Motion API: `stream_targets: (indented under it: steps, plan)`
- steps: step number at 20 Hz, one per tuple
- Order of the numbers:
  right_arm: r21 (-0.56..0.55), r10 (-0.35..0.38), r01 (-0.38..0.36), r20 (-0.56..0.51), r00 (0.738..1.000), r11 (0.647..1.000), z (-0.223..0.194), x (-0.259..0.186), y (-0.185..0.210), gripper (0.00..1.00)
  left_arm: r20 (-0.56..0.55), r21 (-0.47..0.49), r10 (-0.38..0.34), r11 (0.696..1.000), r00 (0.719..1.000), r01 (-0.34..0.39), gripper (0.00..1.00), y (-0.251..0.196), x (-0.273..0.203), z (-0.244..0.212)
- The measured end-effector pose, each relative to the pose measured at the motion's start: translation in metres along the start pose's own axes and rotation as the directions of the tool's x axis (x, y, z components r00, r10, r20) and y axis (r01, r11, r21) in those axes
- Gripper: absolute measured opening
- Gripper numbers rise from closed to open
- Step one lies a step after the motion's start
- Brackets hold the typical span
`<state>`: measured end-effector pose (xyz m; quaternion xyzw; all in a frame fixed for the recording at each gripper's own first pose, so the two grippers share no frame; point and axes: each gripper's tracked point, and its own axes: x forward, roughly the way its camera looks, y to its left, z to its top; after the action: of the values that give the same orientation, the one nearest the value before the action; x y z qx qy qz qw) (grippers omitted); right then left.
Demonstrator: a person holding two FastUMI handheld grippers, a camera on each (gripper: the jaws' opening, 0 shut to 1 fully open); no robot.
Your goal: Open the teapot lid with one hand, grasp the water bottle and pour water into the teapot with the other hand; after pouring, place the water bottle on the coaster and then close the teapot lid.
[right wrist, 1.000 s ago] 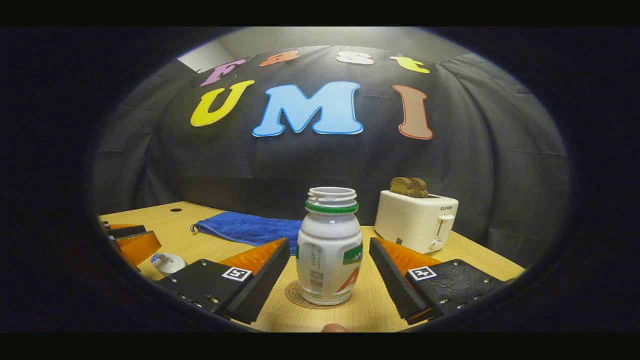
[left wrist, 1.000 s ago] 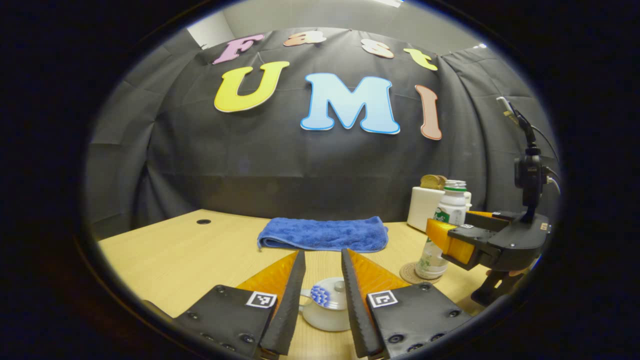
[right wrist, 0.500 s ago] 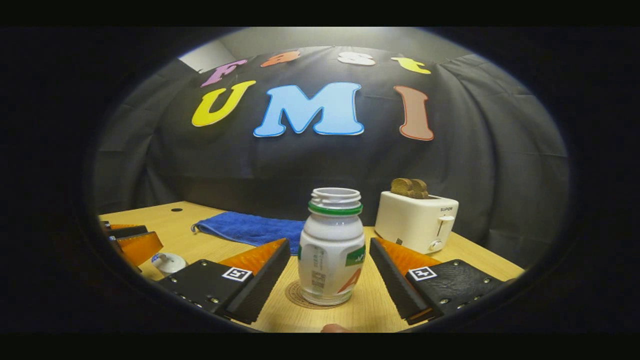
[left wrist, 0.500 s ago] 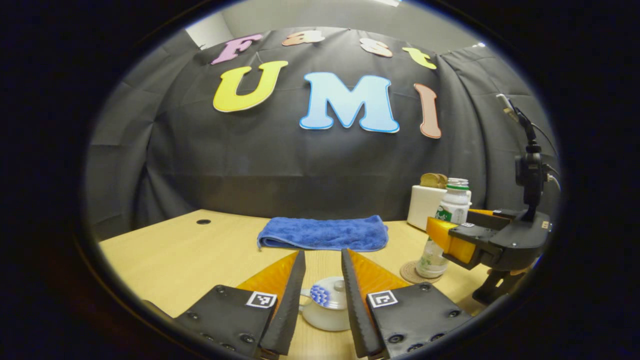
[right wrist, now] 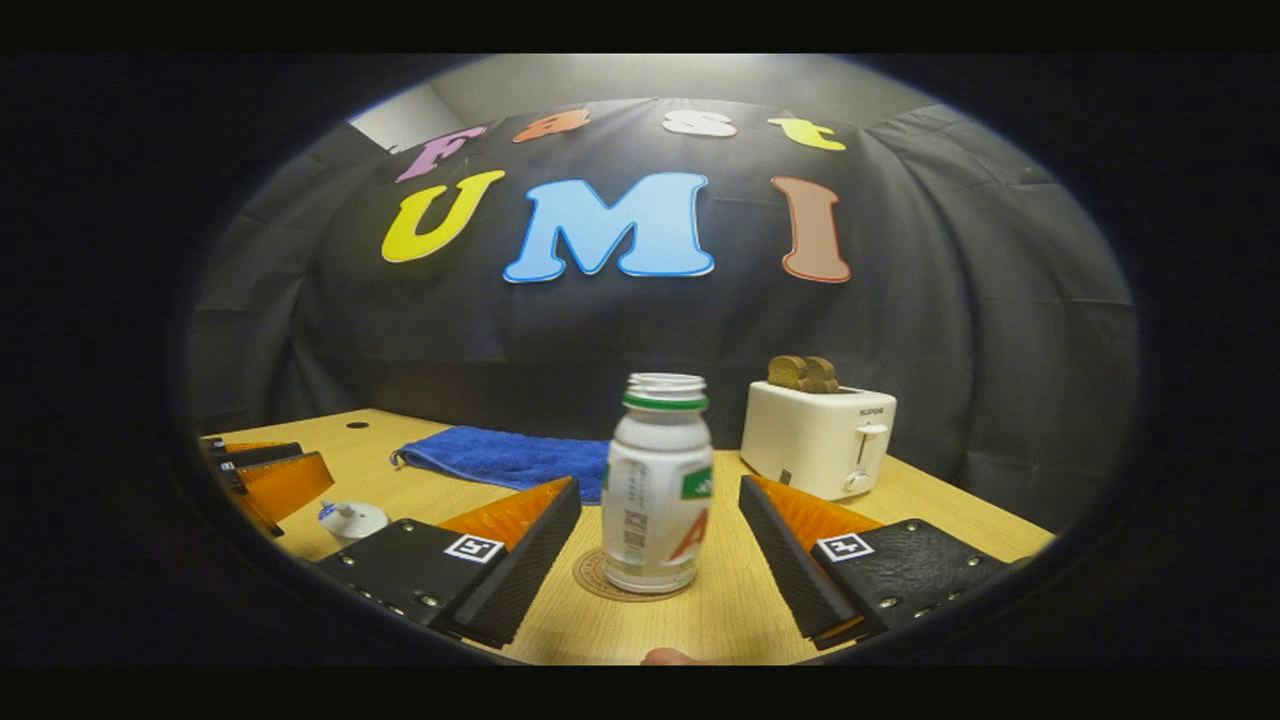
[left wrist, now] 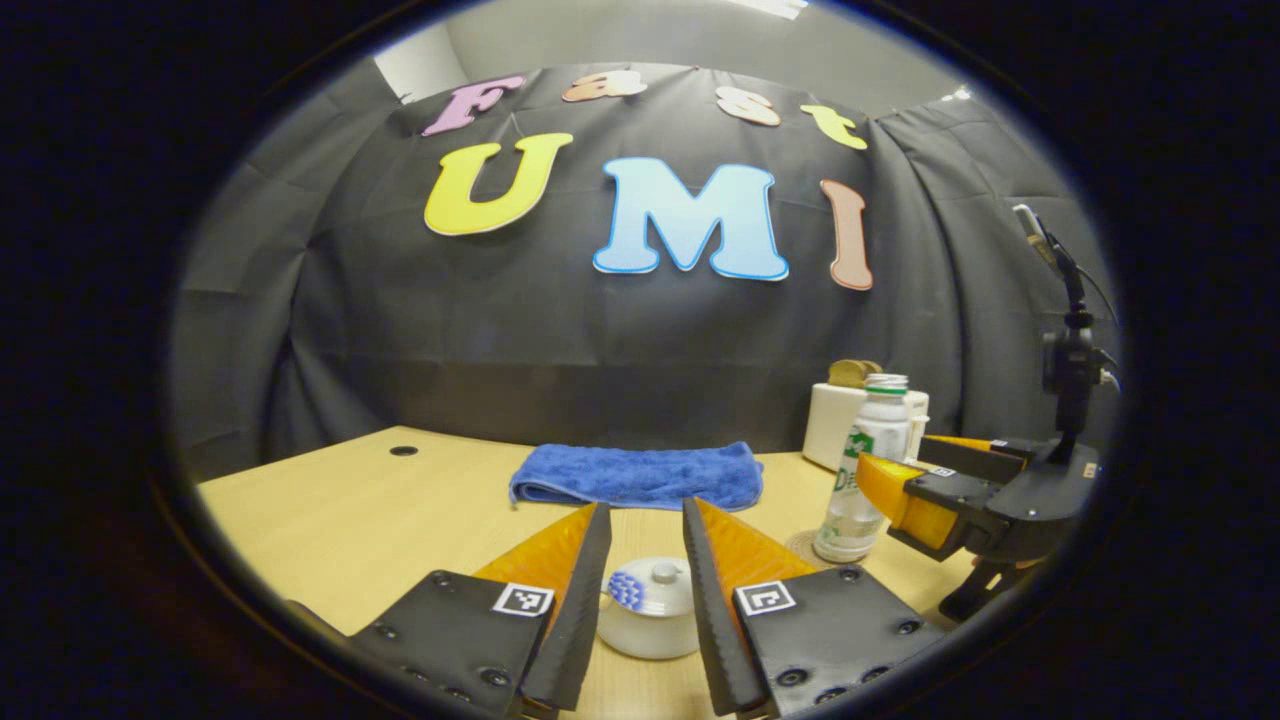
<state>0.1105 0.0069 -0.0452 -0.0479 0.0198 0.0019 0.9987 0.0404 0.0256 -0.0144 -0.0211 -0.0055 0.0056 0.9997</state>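
In the left gripper view, the left gripper is held low over the wooden table, its fingers parted by a narrow gap. The white teapot is seen between them, slightly beyond the fingertips, with its lid seated on the body and the small knob upright; no contact between the fingers and the lid can be made out. A folded blue towel is laid flat behind the teapot, toward the black cloth wall.

To the right in the same view, the right gripper is seen, with the water bottle just in front of its fingers. The bottle is stood upright on the round coaster, uncapped, with a green ring below the open neck.

In the right gripper view, the fingers of that gripper are spread wide, one on each side of the bottle, and clear gaps are left on both sides, so the bottle is not gripped. The bottle's base is set on the coaster, perhaps a little off its centre, though the fisheye bend makes this hard to judge. A white toaster with two slices of bread in its slots is stood behind and to the right of the bottle. The teapot is visible at the far left of this view, near the left gripper's fingers.
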Motion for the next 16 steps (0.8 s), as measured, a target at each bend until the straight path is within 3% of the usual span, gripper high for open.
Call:
stream_targets:
  steps: [3, 6, 7, 16]
  plan:
    - [0.0, -0.008, 0.008, 0.009, 1.0, 1.0, 0.001, -0.02, -0.005, 0.98, -0.015, 0.0, -0.007, 1.0, 1.0, 0.007, 0.55, -0.006, -0.016, -0.009]
    - [-0.003, -0.005, 0.005, 0.015, 1.0, 1.0, -0.002, -0.044, -0.004, 0.98, -0.011, 0.03, -0.001, 1.0, 1.0, 0.002, 0.55, -0.006, -0.035, -0.01]
    - [-0.004, -0.002, 0.002, 0.017, 1.0, 1.0, -0.004, -0.052, -0.004, 0.98, -0.007, 0.036, -0.002, 0.999, 1.0, 0.002, 0.49, -0.008, -0.041, -0.01]
    - [-0.024, 0.006, -0.005, 0.022, 1.0, 1.0, -0.015, -0.095, 0.003, 0.98, -0.016, 0.057, 0.009, 0.998, 1.0, -0.008, 0.55, -0.013, -0.062, -0.02]
